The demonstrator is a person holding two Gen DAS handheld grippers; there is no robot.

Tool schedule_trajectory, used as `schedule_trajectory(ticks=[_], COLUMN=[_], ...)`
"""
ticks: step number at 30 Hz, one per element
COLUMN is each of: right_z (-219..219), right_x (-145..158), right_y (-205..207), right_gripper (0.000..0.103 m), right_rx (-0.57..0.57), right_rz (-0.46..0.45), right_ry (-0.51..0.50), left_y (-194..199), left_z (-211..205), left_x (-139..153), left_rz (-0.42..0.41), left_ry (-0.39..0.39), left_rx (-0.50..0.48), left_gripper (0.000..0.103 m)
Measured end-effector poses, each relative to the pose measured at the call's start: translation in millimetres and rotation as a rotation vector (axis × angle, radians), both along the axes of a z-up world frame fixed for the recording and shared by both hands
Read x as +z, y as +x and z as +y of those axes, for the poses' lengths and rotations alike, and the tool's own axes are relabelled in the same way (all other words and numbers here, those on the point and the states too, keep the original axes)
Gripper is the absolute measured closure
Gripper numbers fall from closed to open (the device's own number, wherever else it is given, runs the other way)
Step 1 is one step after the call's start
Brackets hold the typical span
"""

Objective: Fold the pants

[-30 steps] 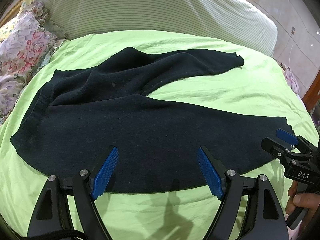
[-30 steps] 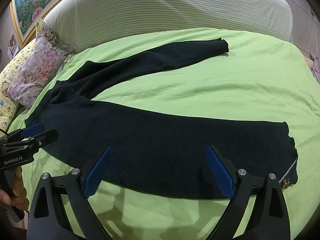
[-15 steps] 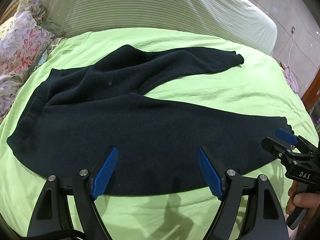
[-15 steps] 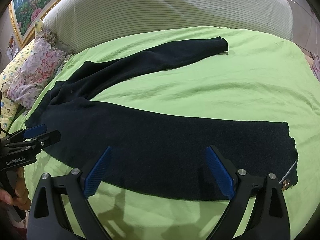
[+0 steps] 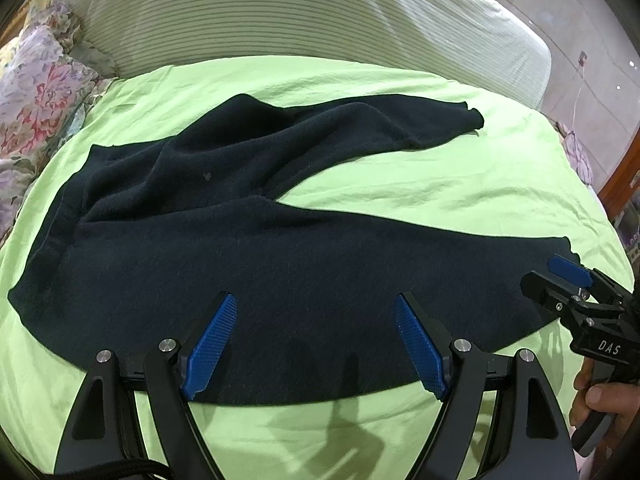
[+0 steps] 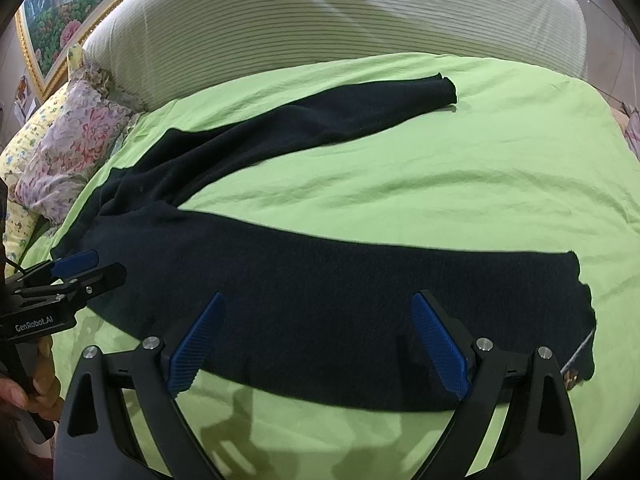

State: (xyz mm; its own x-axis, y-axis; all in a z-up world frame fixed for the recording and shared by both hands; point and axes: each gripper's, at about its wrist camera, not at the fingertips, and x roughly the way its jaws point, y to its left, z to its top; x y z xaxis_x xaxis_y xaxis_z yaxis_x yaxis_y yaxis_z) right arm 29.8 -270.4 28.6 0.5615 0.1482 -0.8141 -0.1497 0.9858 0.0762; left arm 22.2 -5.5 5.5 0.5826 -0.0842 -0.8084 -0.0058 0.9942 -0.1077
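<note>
Dark navy pants (image 5: 248, 264) lie spread on a green bedsheet (image 5: 420, 184), waist at the left, legs splayed to the right. They also show in the right wrist view (image 6: 340, 292). My left gripper (image 5: 316, 340) is open and empty, held above the near leg by the waist end. My right gripper (image 6: 320, 344) is open and empty above the near leg toward its cuff (image 6: 580, 304). The far leg's cuff (image 6: 446, 90) lies near the headboard. Each gripper shows in the other's view, the right one (image 5: 568, 280) and the left one (image 6: 76, 268).
A striped padded headboard (image 5: 300, 12) runs along the back. Floral pillows (image 5: 36, 92) lie at the left; they also show in the right wrist view (image 6: 76, 140). A framed painting (image 6: 52, 16) hangs at the upper left. The bed's right edge drops off by a wooden piece (image 5: 624, 168).
Both grippers have drifted slightly forward over the near leg, still open. The pants have not moved.
</note>
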Motion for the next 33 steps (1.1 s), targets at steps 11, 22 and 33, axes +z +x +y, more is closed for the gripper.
schedule_trajectory(ticks=[11, 22, 33], right_z=[-21, -41, -69], right_x=[24, 41, 36], right_y=[56, 142, 223], right_gripper=[0.009, 0.009, 0.009], right_rx=[-0.039, -0.053, -0.079], right_rz=[-0.044, -0.025, 0.037], right_ry=[0.025, 0.049, 0.045], left_y=[63, 166, 261], left_z=[13, 17, 10], left_x=[23, 43, 29], left_rz=[0.014, 0.037, 0.087], left_ry=[-0.048, -0.052, -0.018], left_rx=[0.018, -0.029, -0.132], left_gripper=[0.022, 0.022, 0.022])
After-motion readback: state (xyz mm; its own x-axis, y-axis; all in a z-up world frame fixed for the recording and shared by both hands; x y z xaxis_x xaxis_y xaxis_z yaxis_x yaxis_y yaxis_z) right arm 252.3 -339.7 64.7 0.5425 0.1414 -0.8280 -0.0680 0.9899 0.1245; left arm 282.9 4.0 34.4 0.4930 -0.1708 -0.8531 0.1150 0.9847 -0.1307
